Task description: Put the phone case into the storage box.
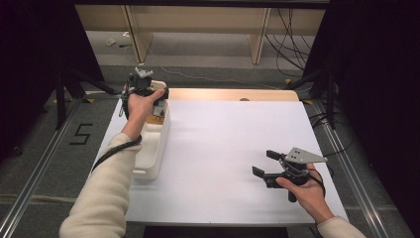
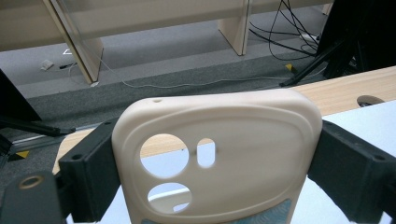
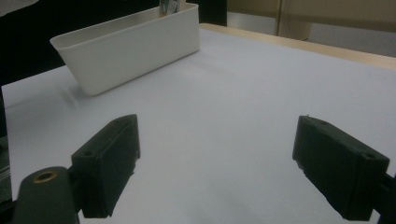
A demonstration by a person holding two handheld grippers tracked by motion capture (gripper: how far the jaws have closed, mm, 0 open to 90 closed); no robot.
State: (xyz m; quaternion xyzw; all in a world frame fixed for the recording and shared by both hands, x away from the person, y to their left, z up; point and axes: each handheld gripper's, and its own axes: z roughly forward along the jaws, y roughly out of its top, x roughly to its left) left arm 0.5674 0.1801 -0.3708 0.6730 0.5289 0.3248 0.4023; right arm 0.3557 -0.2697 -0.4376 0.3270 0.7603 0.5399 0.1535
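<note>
White tabletop [image 1: 223,148] carries a white bin [image 1: 153,148] at its left edge, above whose far end the left tool [image 1: 143,87] clamps a cream phone case [image 2: 215,154], so lowering and releasing looks next, while the right tool [image 1: 265,163] waits agape, empty.

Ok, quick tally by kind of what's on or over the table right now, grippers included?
Phone cases: 1, the cream phone case, clamped in the left gripper.
Bins: 1, the white bin on the table's left side.
Grippers: 2, the left one over the bin's far end, and the right gripper, empty with jaws apart.
Total: 4.
</note>
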